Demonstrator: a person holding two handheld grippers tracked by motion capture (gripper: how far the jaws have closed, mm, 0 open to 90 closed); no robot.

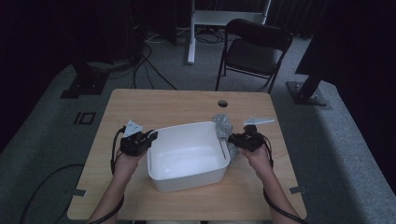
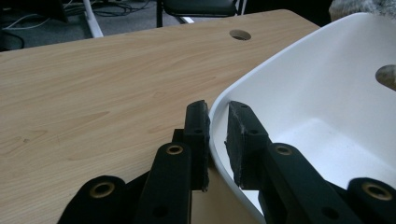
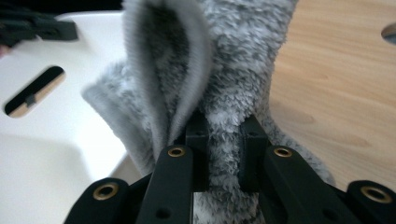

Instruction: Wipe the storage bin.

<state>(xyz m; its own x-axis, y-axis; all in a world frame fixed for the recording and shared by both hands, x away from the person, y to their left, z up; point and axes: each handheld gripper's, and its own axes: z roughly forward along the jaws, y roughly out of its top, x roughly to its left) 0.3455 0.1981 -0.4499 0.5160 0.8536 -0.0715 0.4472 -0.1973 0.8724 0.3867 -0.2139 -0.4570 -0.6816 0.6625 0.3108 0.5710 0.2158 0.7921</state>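
No lettering, label, brand mark or number can be read anywhere: the white tub [image 1: 187, 154], the grey fleece cloth [image 3: 224, 70] and the wooden counter [image 1: 163, 105] carry none.

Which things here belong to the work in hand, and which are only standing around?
In the work:
- white tub, its rim between the left claw jaws
- grey fluffy cloth, pinched by the right claw at the tub's right wall

Only standing around:
- black folding chair behind the table
- cables on the floor
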